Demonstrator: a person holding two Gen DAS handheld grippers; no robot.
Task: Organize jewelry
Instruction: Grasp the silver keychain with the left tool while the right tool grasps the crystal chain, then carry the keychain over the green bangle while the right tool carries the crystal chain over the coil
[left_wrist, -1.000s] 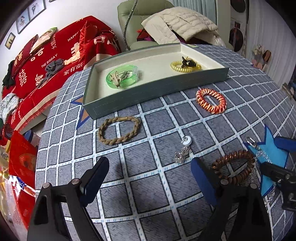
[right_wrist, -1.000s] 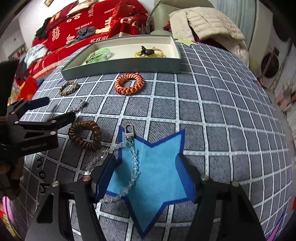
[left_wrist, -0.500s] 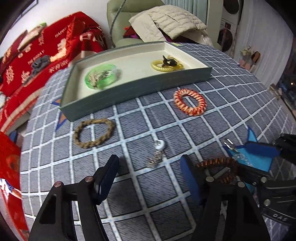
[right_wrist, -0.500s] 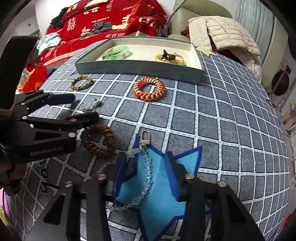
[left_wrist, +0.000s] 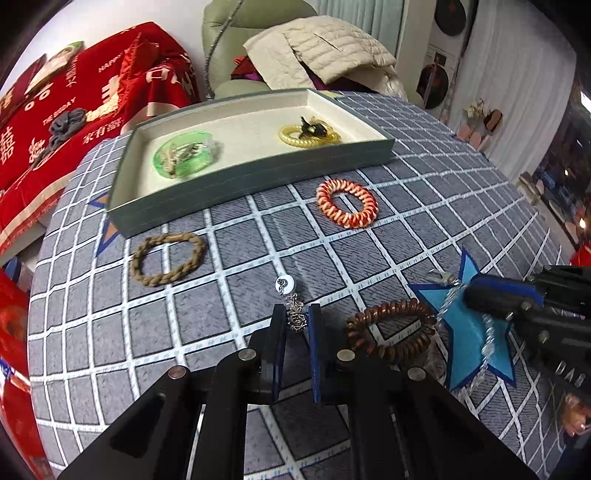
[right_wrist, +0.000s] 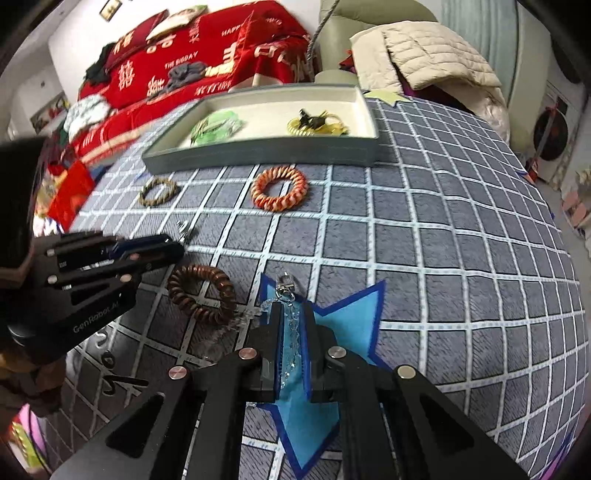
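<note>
1. Left wrist view: the left gripper (left_wrist: 296, 320) has its two blue-padded fingers drawn close together, with only a narrow gap between them. In that gap sits the bunched silver chain (left_wrist: 295, 314), which the pads appear to pinch; its white round charm (left_wrist: 285, 284) lies on the grey checked tablecloth (left_wrist: 229, 321) just beyond the fingertips.
2. Same view, to the right: the brown spiral hair tie (left_wrist: 392, 328) lies just beside the left gripper, touching the edge of the blue felt star (left_wrist: 467, 328). The right gripper (left_wrist: 480, 295) reaches in from the right edge over that star, on the clear bead chain (left_wrist: 487, 339).
3. Same view, farther off: the orange spiral hair tie (left_wrist: 346, 202) and the tan braided ring (left_wrist: 167, 258) lie on the cloth in front of the grey tray (left_wrist: 251, 173). Inside the tray are a green bangle (left_wrist: 183, 154) at the left and a yellow spiral tie with a dark clip (left_wrist: 309, 133) at the right.
4. Right wrist view: the right gripper (right_wrist: 291, 325) is almost fully closed, its pads pressed on the clear bead chain (right_wrist: 291, 332), which runs lengthwise between them. The chain's metal clasp (right_wrist: 285, 283) lies just past the fingertips, at the edge of the blue felt star (right_wrist: 347, 321).
5. Same view, left side: the left gripper (right_wrist: 177, 245) lies low over the cloth, its fingers nearly together, with a bit of silver chain (right_wrist: 183, 229) showing at the tips. The brown spiral hair tie (right_wrist: 201, 293) lies between the two grippers.
</note>
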